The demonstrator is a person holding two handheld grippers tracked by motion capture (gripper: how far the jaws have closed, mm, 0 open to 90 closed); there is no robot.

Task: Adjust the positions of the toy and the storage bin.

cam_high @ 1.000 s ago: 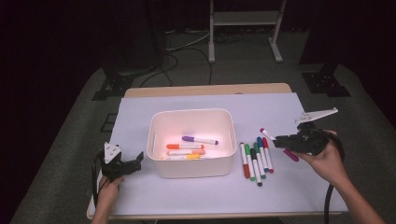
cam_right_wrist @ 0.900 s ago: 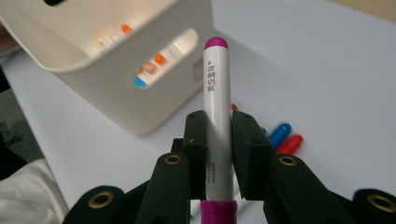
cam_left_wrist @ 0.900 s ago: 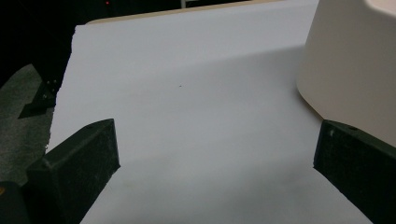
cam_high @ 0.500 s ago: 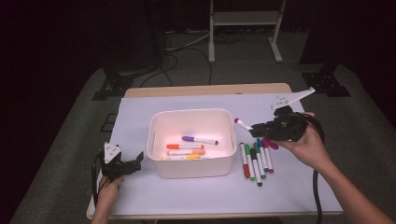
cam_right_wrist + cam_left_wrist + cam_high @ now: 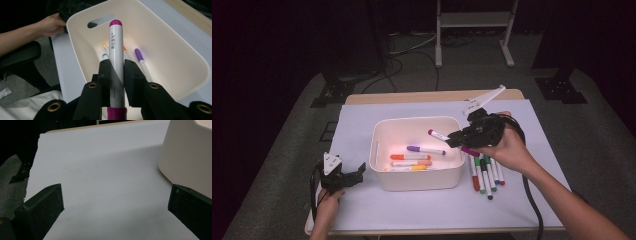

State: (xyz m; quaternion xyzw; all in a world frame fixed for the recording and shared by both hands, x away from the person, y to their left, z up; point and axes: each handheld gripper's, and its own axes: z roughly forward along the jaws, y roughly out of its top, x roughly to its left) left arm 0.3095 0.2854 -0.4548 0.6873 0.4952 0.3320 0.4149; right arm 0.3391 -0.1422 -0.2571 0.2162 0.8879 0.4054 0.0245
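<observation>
The worktop (image 5: 512, 200), covered by a pale sheet, carries everything here, and the white bin (image 5: 417, 175) sits at its middle, within reach of both hands. That placement suits a sorting job: loose markers (image 5: 484, 172) lie in a row on the sheet just below the right gripper (image 5: 457, 138), while three or four others already rest on the bin's floor, ahead of and below its fingers (image 5: 105, 82).

The right gripper is held over the bin's near right rim, tilted so its load points inward. Its fingers are closed on the barrel of a magenta-capped marker (image 5: 116, 65), pinching it about midway so it stays level and neither end droops. The capped tip juts out past the fingers, above the bin's interior, which looks like a position chosen for a clean drop inside.

The left gripper (image 5: 354, 175) rests low on the sheet, just left of the bin's outer wall (image 5: 190, 157). Its fingers (image 5: 42, 210) stand wide apart with nothing between them, the wall just beyond the right-hand one, probably parked there to steady the bin if needed.
</observation>
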